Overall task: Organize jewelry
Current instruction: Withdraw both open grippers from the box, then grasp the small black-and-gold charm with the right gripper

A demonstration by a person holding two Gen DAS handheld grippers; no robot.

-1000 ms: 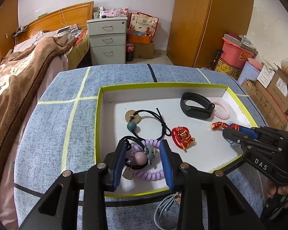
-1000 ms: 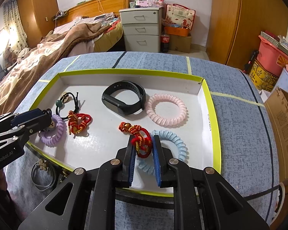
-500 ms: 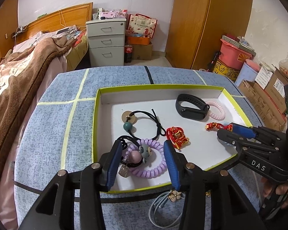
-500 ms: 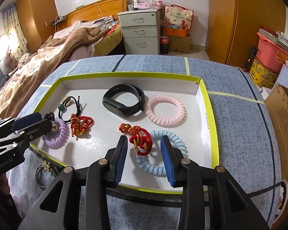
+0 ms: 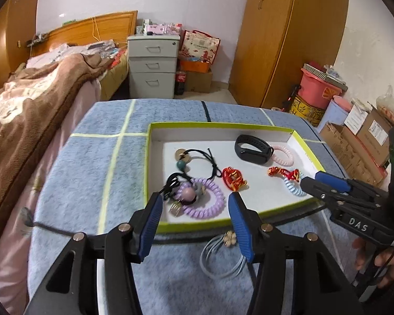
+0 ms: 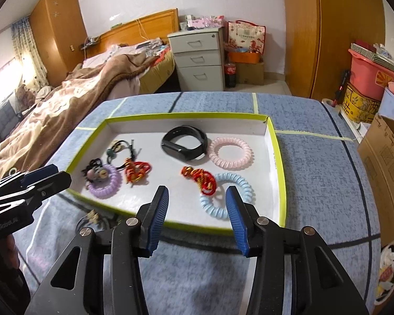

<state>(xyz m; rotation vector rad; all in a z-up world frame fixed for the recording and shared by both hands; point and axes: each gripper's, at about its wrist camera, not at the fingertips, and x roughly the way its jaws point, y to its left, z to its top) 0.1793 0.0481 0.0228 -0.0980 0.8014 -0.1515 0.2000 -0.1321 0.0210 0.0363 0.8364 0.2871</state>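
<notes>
Since 1 s ago both tools have let go and drawn back from the shallow white cardboard tray with the lime-green rim (image 6: 280, 173). The right tool (image 6: 197, 211), then clamped on the red-and-gold knotted cord bracelet (image 6: 201, 179), now has its blue pads spread wide over the tray's near rim, holding nothing. That bracelet lies in the tray, overlapping the pale blue spiral hair tie (image 6: 227, 197). The left tool (image 5: 194, 219), which earlier bracketed the purple spiral hair tie (image 5: 205, 199), is likewise wide open and empty, and sits higher and further back, over the tray's near-left corner.

The purple tie carries a black cord with a pink bead charm (image 5: 187, 193) and rests inside that corner. Behind it in the tray lie a black elastic with a green bead and gold disc (image 5: 182, 160), a 2nd red-and-gold knot charm (image 5: 232, 179), a black fitness band (image 6: 183, 144) and a pink spiral hair tie (image 6: 229, 152) touching the band's right side.

Outside the tray, just in front of its near rim on the blue-grey cloth tabletop (image 6: 323, 162), lies a grey cord bracelet with a small flower charm (image 5: 223, 254), directly under the left tool. A bed with a brown blanket (image 6: 73, 99) stands left of the tabletop.
</notes>
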